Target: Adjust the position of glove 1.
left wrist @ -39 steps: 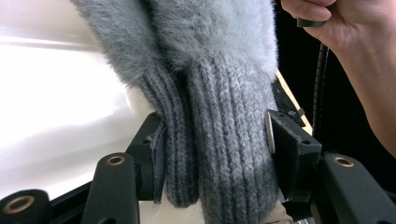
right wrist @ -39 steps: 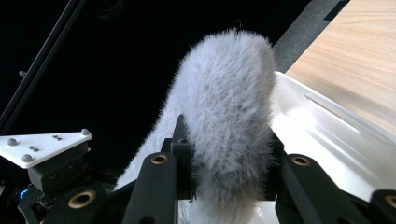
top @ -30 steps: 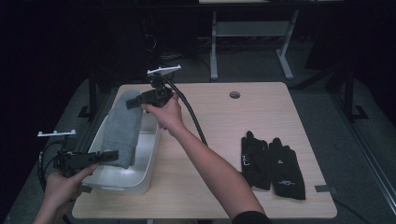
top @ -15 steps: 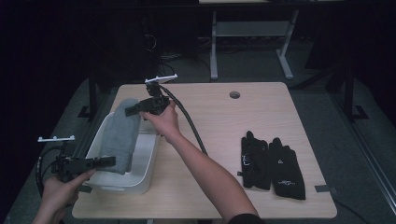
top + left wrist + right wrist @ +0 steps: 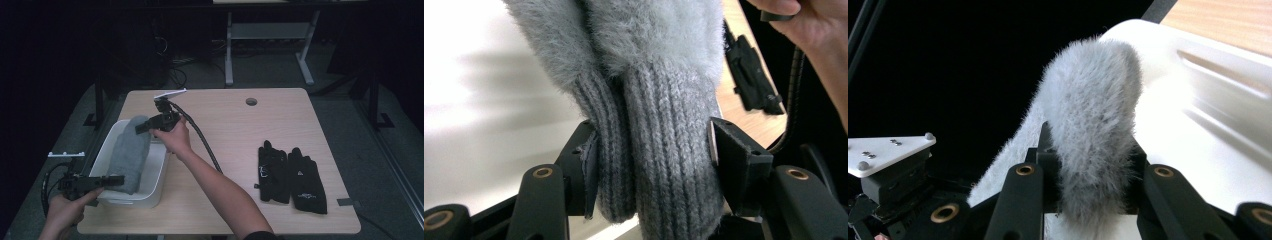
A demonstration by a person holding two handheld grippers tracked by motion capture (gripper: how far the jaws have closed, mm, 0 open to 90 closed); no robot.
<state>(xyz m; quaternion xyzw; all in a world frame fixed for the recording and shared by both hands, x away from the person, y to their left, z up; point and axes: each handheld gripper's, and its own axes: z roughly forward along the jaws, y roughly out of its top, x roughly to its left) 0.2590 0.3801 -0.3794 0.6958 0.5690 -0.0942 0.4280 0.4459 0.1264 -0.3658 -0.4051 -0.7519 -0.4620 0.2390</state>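
A grey fuzzy sock (image 5: pixel 128 152) with a ribbed knit cuff (image 5: pixel 659 165) lies stretched along the inside of a white plastic bin (image 5: pixel 155 187) at the table's left. My left gripper (image 5: pixel 114 180) is shut on the cuff at the bin's near end, the ribbed knit squeezed between both pads (image 5: pixel 719 145). My right gripper (image 5: pixel 142 126) is shut on the fuzzy toe end (image 5: pixel 1093 135) at the bin's far end.
Two black gloves (image 5: pixel 288 172) lie side by side on the wooden table (image 5: pixel 235 130) to the right. A round cable hole (image 5: pixel 251 101) sits near the far edge. The right gripper's cable (image 5: pixel 200 137) trails across the table's middle.
Both grippers have come toward the near side with the sock. The sock has sunk lower into the bin.
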